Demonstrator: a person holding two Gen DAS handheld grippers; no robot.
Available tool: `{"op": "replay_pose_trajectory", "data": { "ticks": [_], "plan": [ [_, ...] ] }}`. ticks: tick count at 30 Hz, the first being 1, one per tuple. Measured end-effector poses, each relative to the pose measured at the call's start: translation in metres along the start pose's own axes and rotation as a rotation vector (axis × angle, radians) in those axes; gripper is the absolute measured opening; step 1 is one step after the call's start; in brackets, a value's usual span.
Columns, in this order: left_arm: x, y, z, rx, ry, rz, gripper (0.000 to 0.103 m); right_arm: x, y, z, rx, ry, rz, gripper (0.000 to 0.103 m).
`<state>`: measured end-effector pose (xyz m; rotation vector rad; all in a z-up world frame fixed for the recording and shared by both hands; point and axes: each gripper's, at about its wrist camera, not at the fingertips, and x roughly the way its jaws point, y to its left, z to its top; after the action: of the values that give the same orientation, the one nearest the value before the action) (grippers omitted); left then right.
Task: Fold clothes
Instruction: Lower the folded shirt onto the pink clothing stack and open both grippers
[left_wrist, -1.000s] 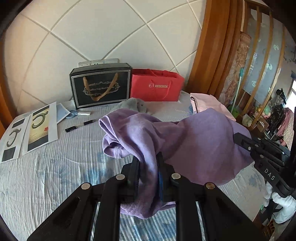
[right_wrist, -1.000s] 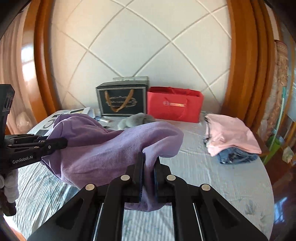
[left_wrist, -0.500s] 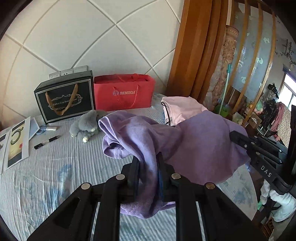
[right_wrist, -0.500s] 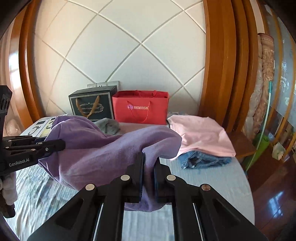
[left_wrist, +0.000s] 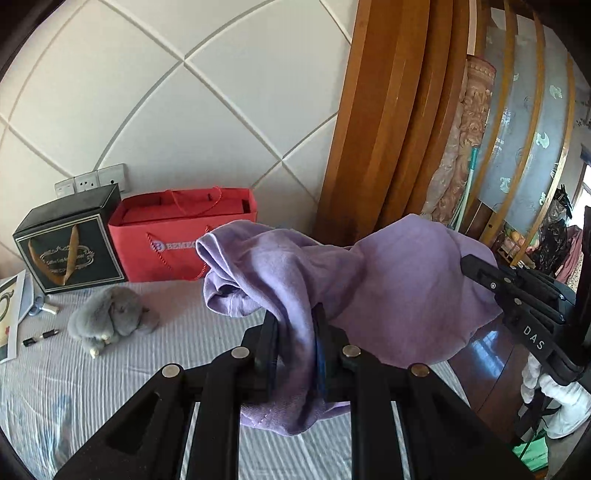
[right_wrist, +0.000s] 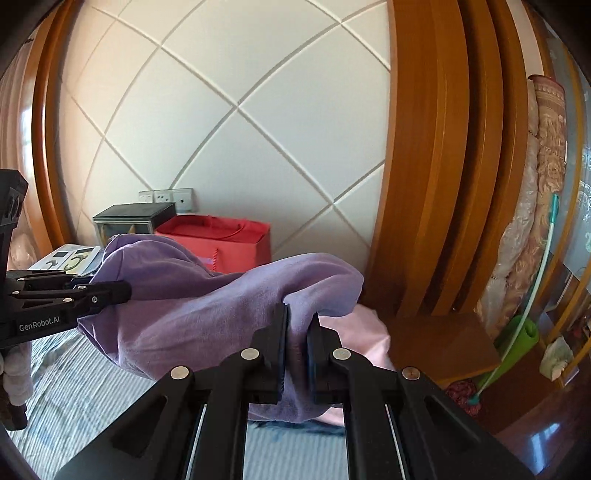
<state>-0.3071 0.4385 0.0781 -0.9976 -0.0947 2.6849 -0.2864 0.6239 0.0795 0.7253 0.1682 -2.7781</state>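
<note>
Hanging in the air above a striped bed (left_wrist: 110, 387), a purple garment (left_wrist: 388, 295) stretches between two hand-held grippers. The left hand-held gripper (left_wrist: 293, 325) pinches a bunched fold; the right hand-held gripper (right_wrist: 297, 332) clamps the other end. At ten o'clock sit a red bag (left_wrist: 159, 236), black box (left_wrist: 70, 251) and grey plush toy (left_wrist: 110, 319).

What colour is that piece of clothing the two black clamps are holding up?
The garment is light purple, a plain lilac with no pattern. It shows best in the left wrist view.
</note>
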Motion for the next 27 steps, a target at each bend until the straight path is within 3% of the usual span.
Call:
{"op": "replay_pose_trajectory", "data": {
  "ticks": [7, 17, 18, 23, 24, 27],
  "plan": [
    [0.078, -0.014, 0.017, -0.022, 0.040, -0.013, 0.015, 0.057, -0.050, -0.003, 0.016, 0.006, 0.003, 0.008],
    [0.174, -0.010, -0.025, -0.040, 0.224, 0.021, 0.021, 0.133, -0.089, -0.073, 0.141, 0.200, 0.011, 0.011],
    [0.179, -0.009, -0.030, -0.042, 0.243, 0.023, 0.022, 0.138, -0.091, -0.080, 0.151, 0.227, 0.002, 0.014],
    [0.183, -0.005, -0.044, -0.052, 0.281, 0.058, 0.048, 0.146, -0.111, -0.099, 0.243, 0.294, -0.023, 0.058],
    [0.181, -0.005, -0.045, -0.049, 0.281, 0.062, 0.055, 0.144, -0.115, -0.100, 0.263, 0.302, -0.025, 0.071],
    [0.172, -0.006, -0.047, -0.044, 0.278, 0.063, 0.064, 0.131, -0.119, -0.100, 0.287, 0.293, -0.023, 0.094]
  ]
}}
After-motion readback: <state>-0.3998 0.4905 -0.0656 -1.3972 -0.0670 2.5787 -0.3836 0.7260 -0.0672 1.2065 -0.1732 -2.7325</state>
